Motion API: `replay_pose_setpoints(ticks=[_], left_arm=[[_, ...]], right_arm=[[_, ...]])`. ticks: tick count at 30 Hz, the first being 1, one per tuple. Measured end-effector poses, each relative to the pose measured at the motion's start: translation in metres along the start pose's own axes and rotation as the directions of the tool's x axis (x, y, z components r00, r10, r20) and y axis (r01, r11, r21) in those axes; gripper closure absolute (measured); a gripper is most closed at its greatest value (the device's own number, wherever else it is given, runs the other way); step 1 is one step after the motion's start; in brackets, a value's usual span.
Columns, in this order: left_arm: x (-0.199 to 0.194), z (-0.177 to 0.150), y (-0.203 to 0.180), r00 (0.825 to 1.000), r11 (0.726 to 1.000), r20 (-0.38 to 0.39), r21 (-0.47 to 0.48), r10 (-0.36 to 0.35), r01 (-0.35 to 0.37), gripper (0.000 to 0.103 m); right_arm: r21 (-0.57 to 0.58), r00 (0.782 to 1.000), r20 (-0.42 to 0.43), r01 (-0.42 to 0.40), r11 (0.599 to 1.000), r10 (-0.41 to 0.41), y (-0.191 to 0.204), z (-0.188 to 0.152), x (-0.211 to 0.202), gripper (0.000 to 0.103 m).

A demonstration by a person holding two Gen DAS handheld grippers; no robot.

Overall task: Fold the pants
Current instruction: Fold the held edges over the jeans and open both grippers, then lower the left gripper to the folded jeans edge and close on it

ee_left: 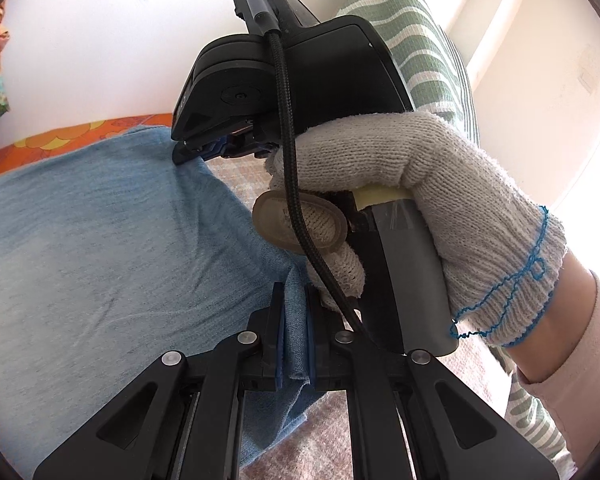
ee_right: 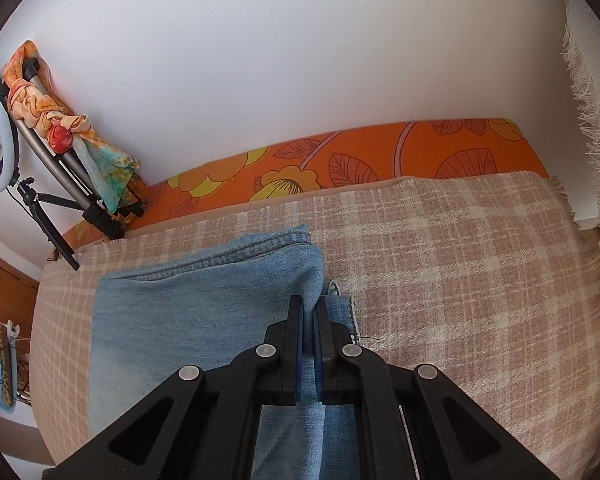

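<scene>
Light-blue denim pants (ee_right: 188, 312) lie folded flat on the checked blanket (ee_right: 460, 264).

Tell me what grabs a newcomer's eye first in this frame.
The light blue denim pants lie on the pink plaid blanket, with both grippers pinching their edge: the left gripper and the right gripper. In the left wrist view, the gloved hand holding the right gripper fills the middle. Behind runs an orange floral cushion.

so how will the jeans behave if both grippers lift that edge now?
The jeans are probably floppy: the denim bunches and creases between the left gripper pads and sags from the right gripper. The stacked layers look fairly heavy, so the unheld middle would likely droop. Slipping seems unlikely on the woven plaid blanket.
</scene>
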State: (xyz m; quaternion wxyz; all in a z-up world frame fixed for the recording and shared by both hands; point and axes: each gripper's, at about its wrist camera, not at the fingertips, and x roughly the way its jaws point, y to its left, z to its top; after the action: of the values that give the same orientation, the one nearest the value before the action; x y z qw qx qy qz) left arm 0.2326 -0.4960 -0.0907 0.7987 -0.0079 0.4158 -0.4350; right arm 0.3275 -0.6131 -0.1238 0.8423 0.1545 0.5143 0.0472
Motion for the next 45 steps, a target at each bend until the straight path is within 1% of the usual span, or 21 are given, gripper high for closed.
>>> replay_pose_setpoints(ticks=[3, 8, 10, 12, 13, 18, 19, 20, 22, 23, 24, 25, 26, 27, 28, 32, 35, 38, 40, 44, 45], left_arm=[[0.0, 0.002, -0.009, 1.0, 1.0, -0.002, 0.013, 0.016, -0.016, 0.096], [0.0, 0.001, -0.016, 0.999, 0.998, -0.003, 0.042, 0.04, -0.04, 0.096], [-0.003, 0.002, -0.022, 0.999, 0.998, 0.001, 0.05, 0.046, -0.046, 0.093], [-0.006, 0.003, -0.03, 0.999, 0.997, -0.002, 0.062, 0.049, -0.049, 0.092], [-0.007, 0.003, -0.034, 0.998, 0.996, -0.001, 0.071, 0.056, -0.056, 0.091], [-0.014, 0.003, -0.05, 0.998, 0.994, -0.004, 0.097, 0.055, -0.054, 0.082], [-0.016, 0.003, -0.053, 0.998, 0.993, -0.004, 0.103, 0.057, -0.056, 0.078], [-0.018, 0.003, -0.056, 0.998, 0.992, -0.004, 0.108, 0.06, -0.06, 0.071], [-0.027, 0.0, -0.059, 0.998, 0.991, 0.0, 0.117, 0.069, -0.069, 0.063], [-0.034, -0.001, -0.057, 0.998, 0.99, 0.004, 0.12, 0.068, -0.068, 0.062], [-0.04, -0.001, -0.054, 0.998, 0.99, 0.009, 0.12, 0.067, -0.068, 0.062], [-0.047, -0.002, -0.051, 0.997, 0.99, 0.014, 0.119, 0.069, -0.071, 0.06], [-0.053, -0.002, -0.048, 0.997, 0.99, 0.02, 0.117, 0.074, -0.075, 0.055], [-0.061, -0.003, -0.043, 0.996, 0.99, 0.027, 0.117, 0.08, -0.083, 0.053], [-0.068, -0.002, -0.037, 0.995, 0.989, 0.035, 0.115, 0.093, -0.097, 0.052], [-0.094, -0.001, -0.007, 0.987, 0.985, 0.044, 0.069, 0.152, -0.155, 0.052], [-0.114, -0.004, 0.019, 0.98, 0.979, 0.052, 0.047, 0.194, -0.196, 0.052], [-0.129, -0.009, 0.046, 0.973, 0.974, 0.036, 0.015, 0.227, -0.228, 0.051], [-0.138, -0.015, 0.065, 0.968, 0.968, 0.023, -0.023, 0.25, -0.249, 0.051], [-0.146, -0.025, 0.105, 0.968, 0.959, -0.009, -0.133, 0.252, -0.251, 0.051], [-0.147, -0.028, 0.114, 0.968, 0.955, -0.015, -0.159, 0.25, -0.249, 0.051]], right_arm=[[-0.003, 1.0, 0.002, 0.012, 1.0, -0.012, 0.0, -0.001, -0.001, 0.1], [-0.003, 0.997, 0.029, 0.07, 0.998, -0.07, -0.002, 0.0, -0.018, 0.091], [-0.004, 0.996, 0.049, 0.078, 0.997, -0.077, -0.004, 0.0, -0.028, 0.08], [0.003, 0.993, 0.075, 0.091, 0.996, -0.091, -0.007, 0.001, -0.039, 0.073], [0.008, 0.991, 0.087, 0.099, 0.995, -0.1, -0.007, 0.002, -0.045, 0.071], [0.026, 0.987, 0.12, 0.103, 0.994, -0.105, -0.01, 0.001, -0.07, 0.066], [0.026, 0.987, 0.125, 0.102, 0.994, -0.104, -0.01, 0.0, -0.074, 0.066], [0.026, 0.986, 0.13, 0.1, 0.995, -0.102, -0.009, 0.0, -0.078, 0.066], [0.035, 0.985, 0.144, 0.095, 0.995, -0.099, -0.01, -0.003, -0.085, 0.063], [0.038, 0.984, 0.15, 0.09, 0.995, -0.095, -0.01, -0.005, -0.089, 0.063], [0.038, 0.984, 0.153, 0.084, 0.996, -0.089, -0.01, -0.007, -0.093, 0.061], [0.034, 0.984, 0.156, 0.077, 0.996, -0.081, -0.009, -0.009, -0.096, 0.056], [0.028, 0.984, 0.161, 0.072, 0.997, -0.075, -0.009, -0.012, -0.099, 0.052], [0.022, 0.983, 0.167, 0.069, 0.997, -0.072, -0.007, -0.015, -0.102, 0.046], [0.018, 0.982, 0.174, 0.068, 0.998, -0.07, -0.006, -0.018, -0.105, 0.044], [0.013, 0.981, 0.186, 0.044, 0.999, -0.045, -0.002, -0.03, -0.113, 0.044], [0.007, 0.98, 0.199, 0.027, 1.0, -0.028, 0.002, -0.04, -0.117, 0.04], [-0.036, 0.977, 0.206, 0.056, 0.998, -0.048, 0.011, -0.049, -0.12, 0.036], [-0.058, 0.977, 0.207, 0.061, 0.996, -0.048, 0.015, -0.055, -0.121, 0.031], [-0.082, 0.976, 0.214, 0.065, 0.994, -0.046, 0.021, -0.064, -0.121, 0.029], [-0.092, 0.976, 0.211, 0.069, 0.993, -0.048, 0.022, -0.065, -0.12, 0.027]])
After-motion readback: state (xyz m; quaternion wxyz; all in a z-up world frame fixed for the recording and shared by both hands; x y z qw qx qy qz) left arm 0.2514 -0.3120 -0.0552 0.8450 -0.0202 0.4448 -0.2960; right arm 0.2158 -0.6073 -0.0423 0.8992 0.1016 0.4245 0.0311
